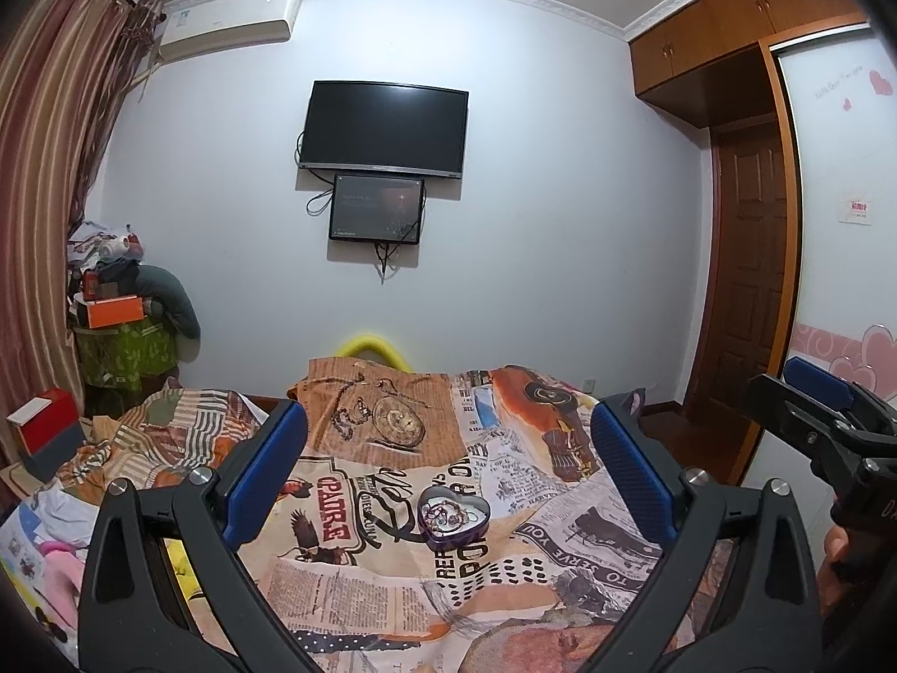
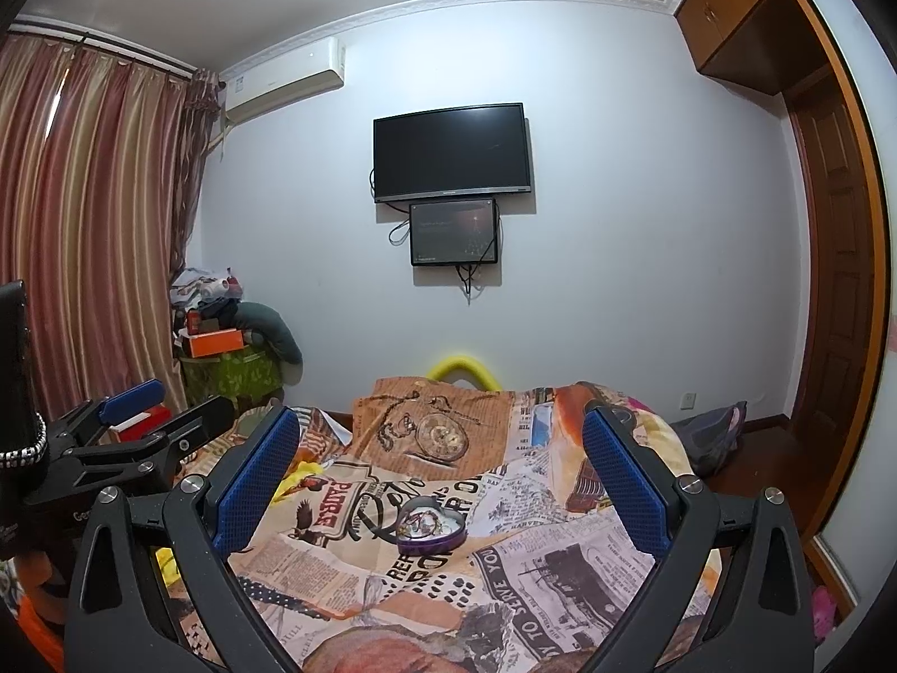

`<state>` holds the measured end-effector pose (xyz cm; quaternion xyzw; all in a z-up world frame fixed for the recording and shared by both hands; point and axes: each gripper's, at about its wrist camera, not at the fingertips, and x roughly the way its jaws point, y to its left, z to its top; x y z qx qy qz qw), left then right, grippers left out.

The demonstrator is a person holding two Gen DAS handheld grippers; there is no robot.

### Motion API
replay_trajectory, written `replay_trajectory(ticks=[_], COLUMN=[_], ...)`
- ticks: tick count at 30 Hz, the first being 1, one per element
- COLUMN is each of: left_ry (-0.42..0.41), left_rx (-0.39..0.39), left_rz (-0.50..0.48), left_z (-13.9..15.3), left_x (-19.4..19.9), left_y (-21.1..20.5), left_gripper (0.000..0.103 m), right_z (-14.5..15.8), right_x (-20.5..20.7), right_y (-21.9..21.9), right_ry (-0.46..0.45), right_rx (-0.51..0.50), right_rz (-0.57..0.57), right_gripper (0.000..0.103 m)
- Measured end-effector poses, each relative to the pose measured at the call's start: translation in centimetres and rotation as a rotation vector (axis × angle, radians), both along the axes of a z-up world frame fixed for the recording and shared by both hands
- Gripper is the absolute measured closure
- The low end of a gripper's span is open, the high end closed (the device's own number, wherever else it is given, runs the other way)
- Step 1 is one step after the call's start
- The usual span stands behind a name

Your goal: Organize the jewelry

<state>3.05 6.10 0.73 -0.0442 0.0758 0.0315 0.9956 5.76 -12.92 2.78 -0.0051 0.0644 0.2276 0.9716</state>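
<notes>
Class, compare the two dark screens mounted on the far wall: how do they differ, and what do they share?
The upper screen is clearly larger and wider; the lower screen is smaller. The upper is fully black; the lower shows a faint image. Both are black-framed rectangles fixed to the white wall, with cables hanging by them.

I see a purple heart-shaped tin holding a tangle of silvery and reddish jewelry. It sits on a bedspread printed like old newspaper: cream, tan and orange patches with black lettering, a brown pocket watch and black polka dots. My left hand-held gripper is black with blue textured pads, and my right hand-held gripper matches it. The curtain is striped maroon and gold, the wall plain white, and the wardrobe orange-brown wood.
</notes>
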Motion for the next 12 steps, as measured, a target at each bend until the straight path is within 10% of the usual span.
replay_trajectory(ticks=[12], left_ry=[0.011], left_rx=[0.006], left_rz=[0.003], left_z=[-0.66], left_x=[0.66], left_y=[-0.22], left_gripper=[0.001], right_z=[-0.18], right_x=[0.27], right_y=[0.07], right_ry=[0.015], right_rx=[-0.002], right_rz=[-0.006], right_gripper=[0.003])
